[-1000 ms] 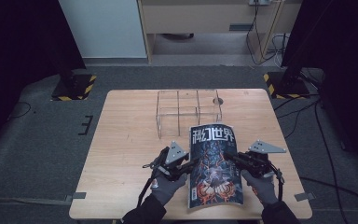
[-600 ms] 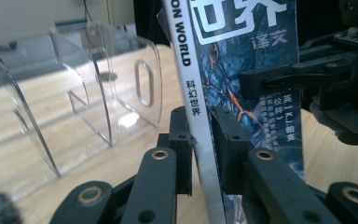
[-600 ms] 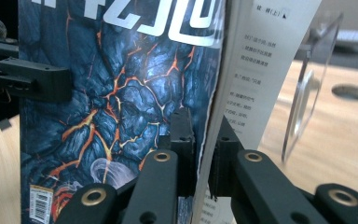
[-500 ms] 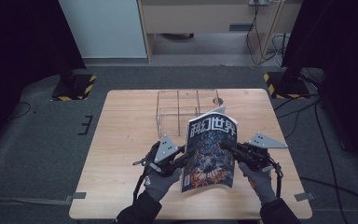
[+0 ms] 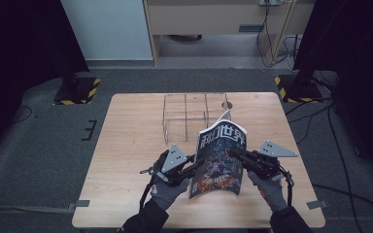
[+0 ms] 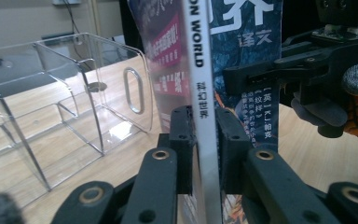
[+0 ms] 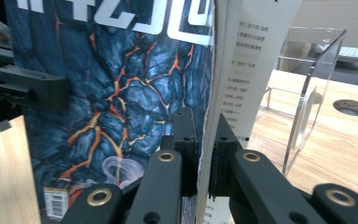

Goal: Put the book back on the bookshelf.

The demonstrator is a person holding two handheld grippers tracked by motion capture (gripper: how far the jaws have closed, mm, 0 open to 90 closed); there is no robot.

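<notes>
A dark carpeted room surrounds the pale wooden tabletop [image 5: 126, 145]. The magazine [image 5: 219, 160] stands tilted above its near middle, the left gripper [image 5: 194, 167] clenched on its spine and the right gripper [image 5: 233, 154] clenched on its open page edge. To seat it well, keep both grips firm (pages sag easily), level it, then lower it spine-first into the clear rack [image 5: 187, 116] just beyond.
</notes>
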